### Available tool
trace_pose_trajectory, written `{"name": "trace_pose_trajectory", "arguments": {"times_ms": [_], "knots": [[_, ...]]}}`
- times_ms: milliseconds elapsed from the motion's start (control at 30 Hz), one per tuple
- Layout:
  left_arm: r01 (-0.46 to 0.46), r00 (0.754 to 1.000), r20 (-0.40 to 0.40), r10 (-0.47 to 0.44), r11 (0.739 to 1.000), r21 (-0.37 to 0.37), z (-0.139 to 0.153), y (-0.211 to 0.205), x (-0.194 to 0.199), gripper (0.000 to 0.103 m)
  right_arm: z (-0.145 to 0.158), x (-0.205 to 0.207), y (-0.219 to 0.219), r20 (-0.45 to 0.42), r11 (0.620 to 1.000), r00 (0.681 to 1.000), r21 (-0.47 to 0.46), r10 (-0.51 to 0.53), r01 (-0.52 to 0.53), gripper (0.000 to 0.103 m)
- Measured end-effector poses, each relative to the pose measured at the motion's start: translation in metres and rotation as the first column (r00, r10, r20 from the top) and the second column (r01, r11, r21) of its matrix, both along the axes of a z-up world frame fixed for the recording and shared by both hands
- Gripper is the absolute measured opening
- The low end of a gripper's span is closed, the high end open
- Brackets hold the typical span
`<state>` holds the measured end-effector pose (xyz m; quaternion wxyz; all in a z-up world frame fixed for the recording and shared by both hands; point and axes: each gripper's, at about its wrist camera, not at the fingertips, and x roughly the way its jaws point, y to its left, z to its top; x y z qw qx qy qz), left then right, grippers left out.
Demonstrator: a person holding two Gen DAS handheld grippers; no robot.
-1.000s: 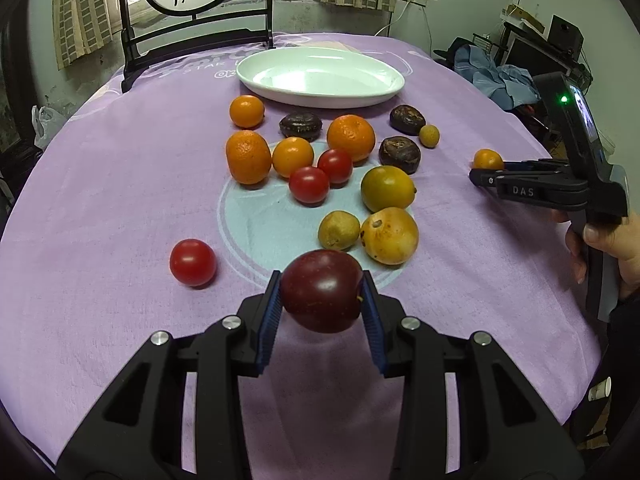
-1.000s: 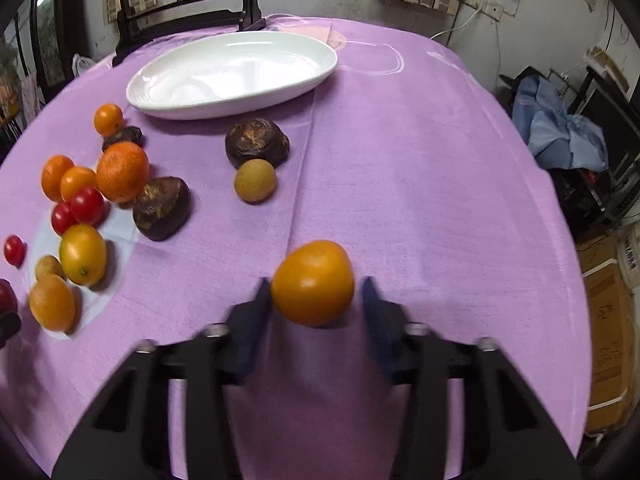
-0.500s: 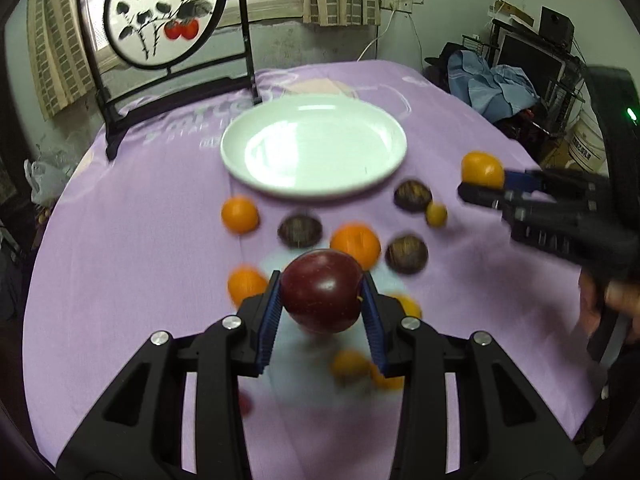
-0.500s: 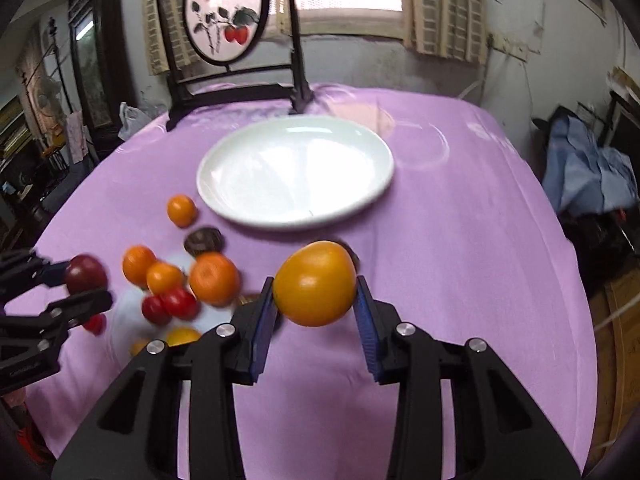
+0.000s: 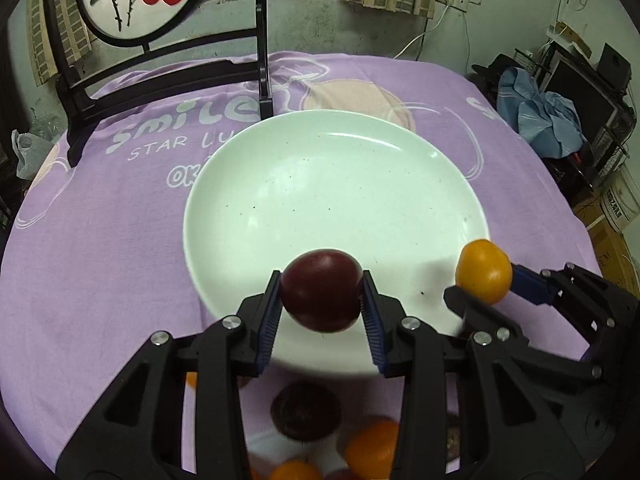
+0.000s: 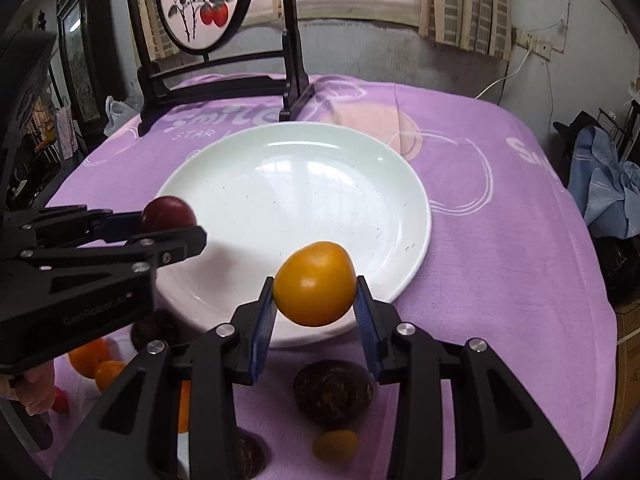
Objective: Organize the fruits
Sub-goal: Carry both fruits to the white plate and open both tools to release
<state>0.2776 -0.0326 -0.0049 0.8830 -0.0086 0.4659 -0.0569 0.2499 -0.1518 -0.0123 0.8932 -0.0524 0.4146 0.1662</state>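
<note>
A purple printed tablecloth (image 5: 100, 240) is covering the table, a black-framed round persimmon painting (image 6: 200, 4) is standing at its far edge, and blue cloth (image 5: 548, 124) is lying crumpled beyond.

Left gripper (image 5: 322, 312) clamped dark red fruit (image 5: 321, 290) over plate (image 5: 336, 184) near edge; right gripper (image 6: 316, 312) clamped orange fruit (image 6: 315, 289), apparently alongside.
</note>
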Motion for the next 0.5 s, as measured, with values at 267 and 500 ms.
{"name": "trace_pose_trajectory", "arguments": {"times_ms": [267, 500], "knots": [[-0.043, 0.999, 0.009, 0.043, 0.998, -0.036, -0.01, 0.006, 0.016, 0.07, -0.009, 0.007, 0.003, -0.028, 1.0, 1.0, 0.001, 0.002, -0.002, 0.043], [-0.026, 0.998, 0.058, 0.027, 0.999, -0.02, 0.013, 0.016, -0.014, 0.081, 0.012, -0.022, -0.011, 0.018, 0.999, 1.0, 0.036, -0.011, 0.01, 0.051]]}}
